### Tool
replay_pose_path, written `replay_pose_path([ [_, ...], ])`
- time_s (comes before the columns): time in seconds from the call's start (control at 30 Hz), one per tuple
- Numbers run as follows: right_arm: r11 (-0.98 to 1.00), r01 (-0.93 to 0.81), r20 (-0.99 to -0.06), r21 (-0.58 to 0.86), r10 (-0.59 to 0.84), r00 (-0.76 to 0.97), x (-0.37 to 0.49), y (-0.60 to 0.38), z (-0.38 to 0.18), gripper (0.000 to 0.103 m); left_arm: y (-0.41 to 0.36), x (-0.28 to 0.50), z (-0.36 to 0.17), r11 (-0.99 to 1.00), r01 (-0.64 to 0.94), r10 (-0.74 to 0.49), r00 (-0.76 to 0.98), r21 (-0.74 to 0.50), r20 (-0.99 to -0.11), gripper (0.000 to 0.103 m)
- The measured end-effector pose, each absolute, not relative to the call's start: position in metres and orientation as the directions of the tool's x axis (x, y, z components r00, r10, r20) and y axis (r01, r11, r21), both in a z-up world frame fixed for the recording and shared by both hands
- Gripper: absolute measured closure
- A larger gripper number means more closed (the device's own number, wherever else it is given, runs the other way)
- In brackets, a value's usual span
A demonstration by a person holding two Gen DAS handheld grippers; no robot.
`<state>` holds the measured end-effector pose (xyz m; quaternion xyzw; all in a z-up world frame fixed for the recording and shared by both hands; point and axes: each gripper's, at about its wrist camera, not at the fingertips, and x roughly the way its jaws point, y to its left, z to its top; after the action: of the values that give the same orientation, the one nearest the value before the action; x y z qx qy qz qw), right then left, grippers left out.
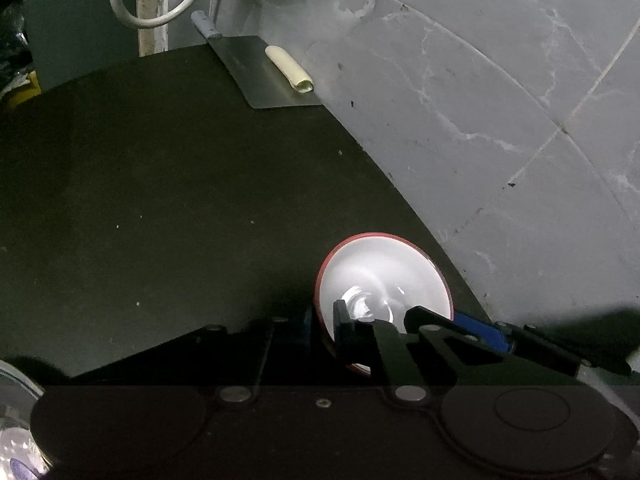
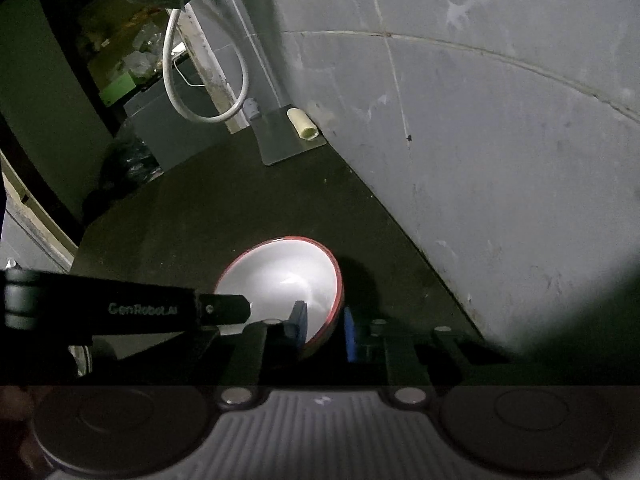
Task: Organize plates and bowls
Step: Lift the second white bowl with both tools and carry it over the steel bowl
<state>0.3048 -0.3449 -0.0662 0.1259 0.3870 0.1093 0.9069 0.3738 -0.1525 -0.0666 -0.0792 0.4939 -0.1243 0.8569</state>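
Note:
A bowl (image 1: 384, 276), red outside and white inside, is over the dark tabletop (image 1: 160, 200) close to the tiled wall. My left gripper (image 1: 324, 324) is shut on the bowl's left rim, one finger inside and the blue pad outside. My right gripper (image 2: 324, 328) is shut on the opposite rim of the bowl (image 2: 280, 276), with blue pads on either side of it. Each view also shows the other tool: the right gripper (image 1: 448, 320) reaches in from the right, and the left gripper (image 2: 240, 308) from the left. I cannot tell whether the bowl touches the table.
A thin metal sheet (image 1: 256, 76) with a cream roll (image 1: 290, 68) on it lies at the table's far corner. Behind that hangs a white cable loop (image 1: 160, 20). The grey tiled wall (image 1: 480, 120) runs along the right. A shiny glass item (image 1: 16, 420) shows at the lower left.

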Motion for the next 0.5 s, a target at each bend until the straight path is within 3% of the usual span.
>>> replay_pose_path([
  [0.5, 0.947, -0.070, -0.588, 0.315, 0.253, 0.769, 0.213, -0.320, -0.014, 0.086, -0.111, 0.297, -0.019, 0.902, 0.271, -0.431, 0.530, -0.335, -0.730, 0.094],
])
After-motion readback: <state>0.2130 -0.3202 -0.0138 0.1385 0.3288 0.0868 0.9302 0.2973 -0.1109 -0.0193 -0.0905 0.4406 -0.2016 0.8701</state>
